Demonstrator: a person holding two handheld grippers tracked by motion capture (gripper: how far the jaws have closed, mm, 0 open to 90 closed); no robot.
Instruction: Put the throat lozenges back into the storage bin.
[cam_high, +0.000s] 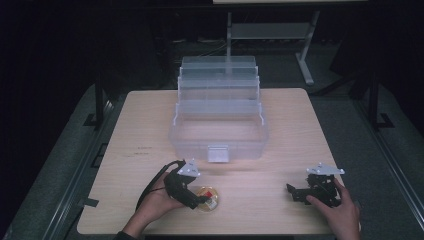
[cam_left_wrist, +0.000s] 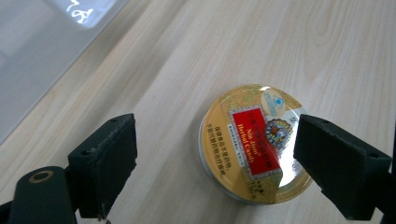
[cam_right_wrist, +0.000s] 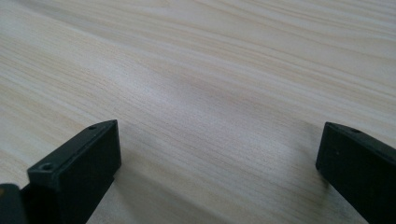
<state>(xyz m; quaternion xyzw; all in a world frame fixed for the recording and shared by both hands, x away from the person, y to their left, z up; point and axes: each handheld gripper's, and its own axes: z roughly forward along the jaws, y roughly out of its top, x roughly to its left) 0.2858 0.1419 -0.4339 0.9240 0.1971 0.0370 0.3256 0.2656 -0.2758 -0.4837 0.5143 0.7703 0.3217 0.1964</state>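
A round gold tin with a red label lies flat on the wooden table, near the front edge. My left gripper stands open right above it, its jaws wide apart on either side of the tin; the right jaw overlaps the tin's edge. In the high view my left gripper reaches the tin from the left. My right gripper rests open low over bare wood at the front right, and the right gripper view shows my right gripper with nothing between its jaws.
A clear plastic tool box stands open at the table's middle and back, its tiered trays stepped up behind. Its corner appears at the upper left of the left gripper view. Dark floor and a metal stand lie beyond.
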